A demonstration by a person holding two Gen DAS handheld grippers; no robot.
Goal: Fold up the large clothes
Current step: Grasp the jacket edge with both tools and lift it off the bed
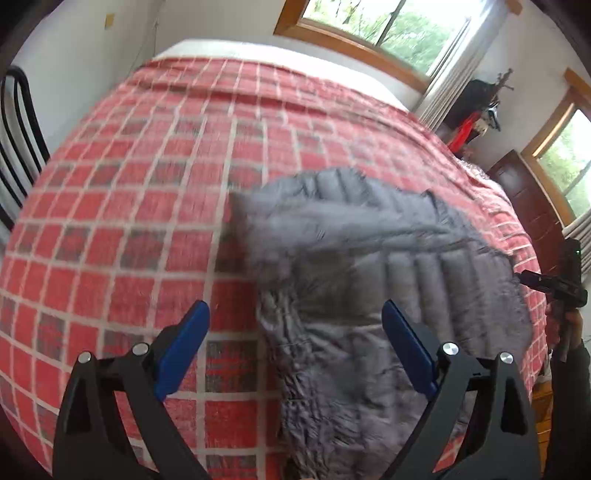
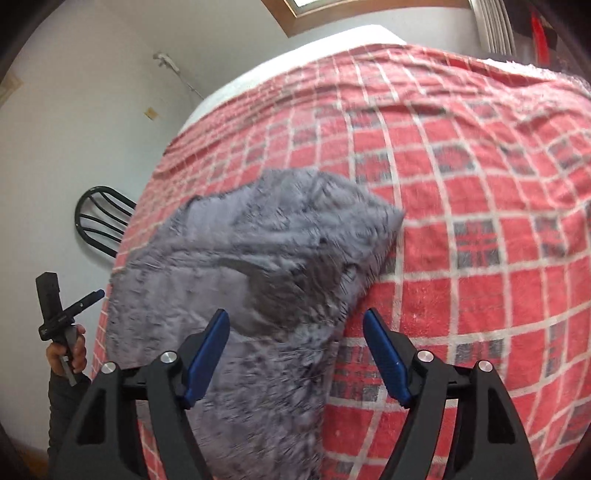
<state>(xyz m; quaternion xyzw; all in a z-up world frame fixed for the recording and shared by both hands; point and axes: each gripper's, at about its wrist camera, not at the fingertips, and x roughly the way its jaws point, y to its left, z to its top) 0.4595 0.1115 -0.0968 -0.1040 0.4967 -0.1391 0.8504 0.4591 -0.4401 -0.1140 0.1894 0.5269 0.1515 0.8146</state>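
A grey quilted puffy garment [image 1: 369,240] lies bunched and partly folded over on a red plaid blanket [image 1: 129,221] that covers a bed. My left gripper [image 1: 295,310] hovers open above the garment's near left edge, its blue pads wide apart with nothing pressed between them. In the right wrist view the same garment [image 2: 240,240] lies left of centre on the blanket [image 2: 480,221]. My right gripper [image 2: 295,315] is open over the garment's near right edge, and its pads grip no cloth. The frames are motion-blurred.
A black metal chair [image 1: 14,147] stands against the wall left of the bed. Windows [image 1: 388,29] and a coat stand with dark and red items [image 1: 476,114] are beyond the far right corner. A person's hand [image 2: 70,350] holds the other gripper at the bed's left edge.
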